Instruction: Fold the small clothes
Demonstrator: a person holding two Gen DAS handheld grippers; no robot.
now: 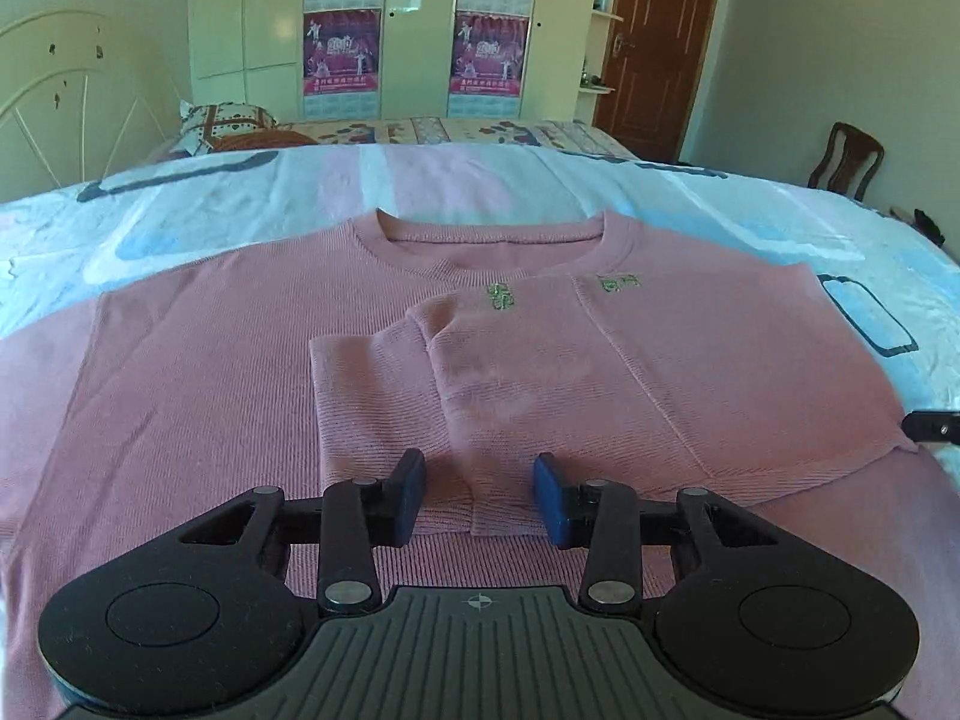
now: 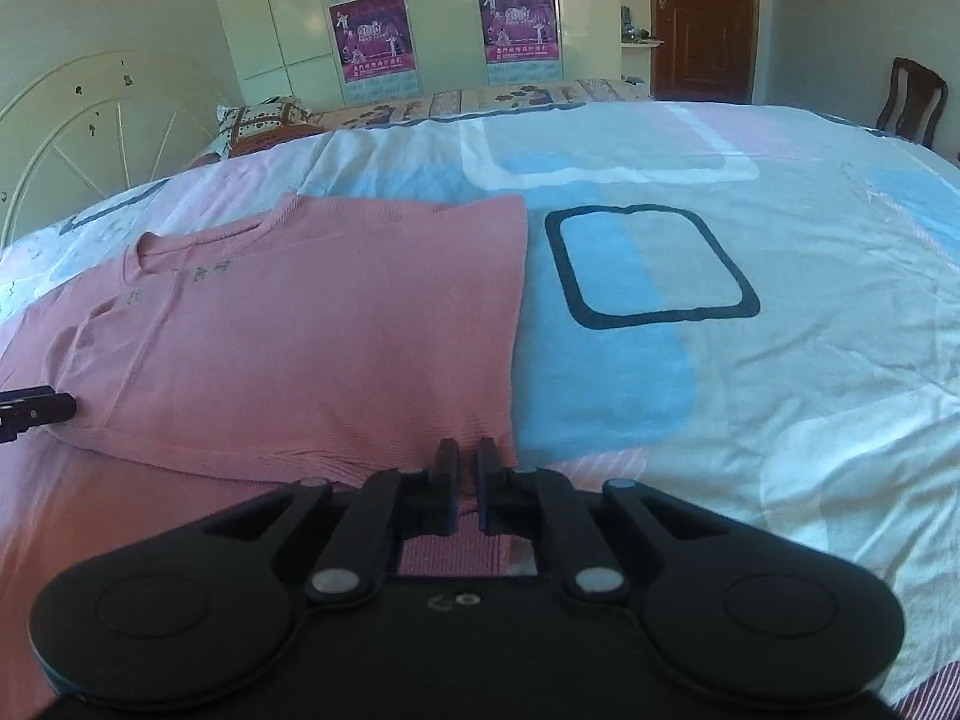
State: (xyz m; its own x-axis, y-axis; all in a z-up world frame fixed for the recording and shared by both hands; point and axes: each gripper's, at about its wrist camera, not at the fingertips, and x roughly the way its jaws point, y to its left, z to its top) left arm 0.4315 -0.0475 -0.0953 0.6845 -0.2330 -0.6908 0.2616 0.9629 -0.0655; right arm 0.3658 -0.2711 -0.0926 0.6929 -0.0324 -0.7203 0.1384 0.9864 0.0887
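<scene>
Left claw [image 1: 480, 495]: jaws partly apart, blue pads either side of a folded sleeve cuff but not pressing on it; nothing gripped
Right claw [image 2: 467, 480]: jaws almost together, only a thin gap between the dark fingers; it sits at the near right corner of the folded part, and whether cloth is pinched in that gap I cannot tell
Sweater [image 1: 240, 372]: pink ribbed knit, lying flat on the bed, round collar on the far side, small green stitching just below the collar
Sleeve [image 1: 384, 402]: folded in over the chest, its cuff end reaching between the left claw's pads
Right side of sweater [image 2: 336, 324]: folded inward, leaving a straight edge beside the dark-outlined square on the sheet
Bedsheet [image 2: 750, 240]: pale blue, pink and white blocks, slightly wrinkled
Beyond the bed: cream headboard [image 1: 54, 102] at left, wardrobe [image 1: 390, 18] with purple posters, brown door [image 1: 666, 30], wooden chair [image 1: 846, 159] at right
</scene>
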